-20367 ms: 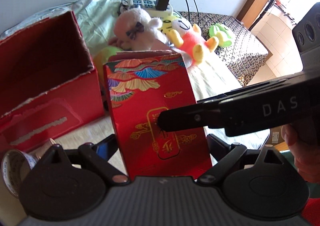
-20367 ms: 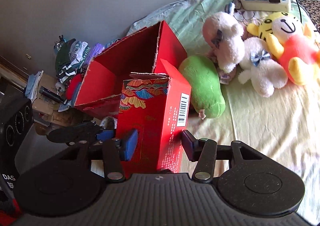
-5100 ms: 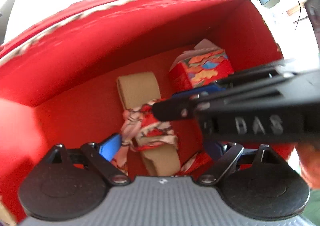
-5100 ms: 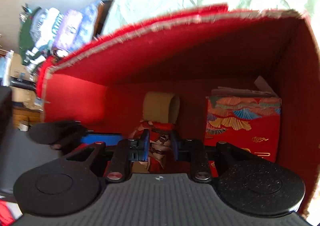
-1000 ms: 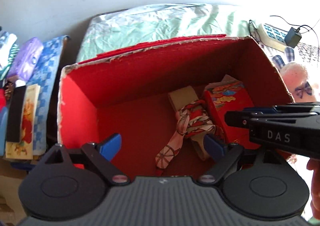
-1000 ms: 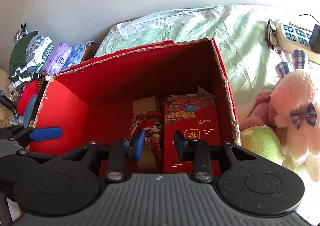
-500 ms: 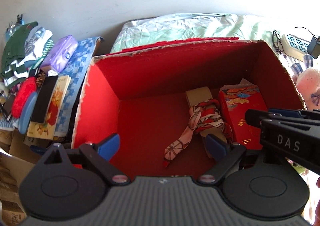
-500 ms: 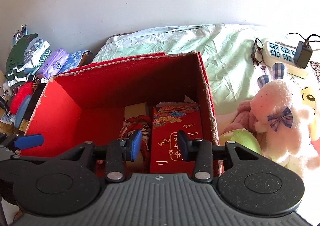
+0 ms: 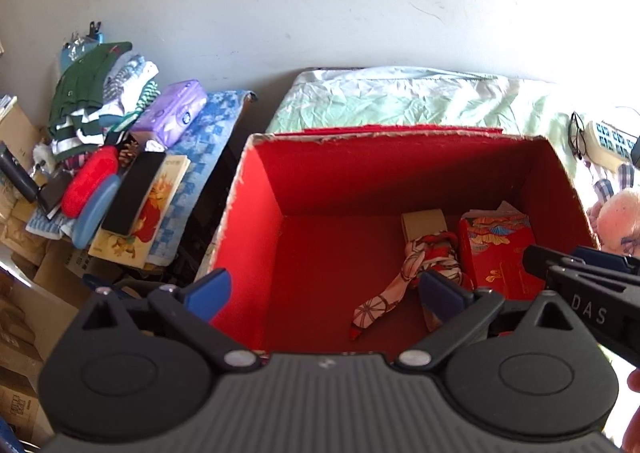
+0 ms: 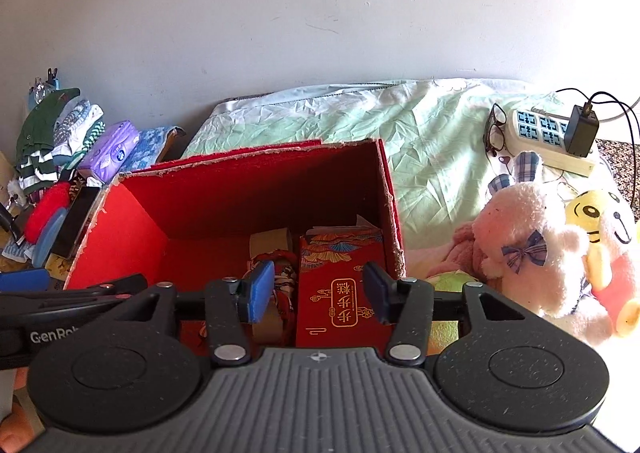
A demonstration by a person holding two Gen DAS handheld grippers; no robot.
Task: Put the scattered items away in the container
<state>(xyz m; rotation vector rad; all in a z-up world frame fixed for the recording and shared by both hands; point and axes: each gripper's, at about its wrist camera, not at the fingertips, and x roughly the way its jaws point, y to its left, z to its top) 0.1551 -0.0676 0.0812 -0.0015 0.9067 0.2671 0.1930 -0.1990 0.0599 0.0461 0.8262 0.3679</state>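
Grippers, left (image 9: 324, 289) and right (image 10: 318, 291), both point down over the red box (image 9: 256, 213), fingers opening, nothing held between them.

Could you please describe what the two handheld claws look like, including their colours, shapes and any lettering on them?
Both match: a grey ribbed body, two round black discs, and black linkage arms with silver rivets ending in blue finger pads. The left claw shows these in its own view; the right claw likewise. From the side, the right one reads "DAS" in pale letters, the left one "GenRo", cut off. No cables or sleeves are visible.
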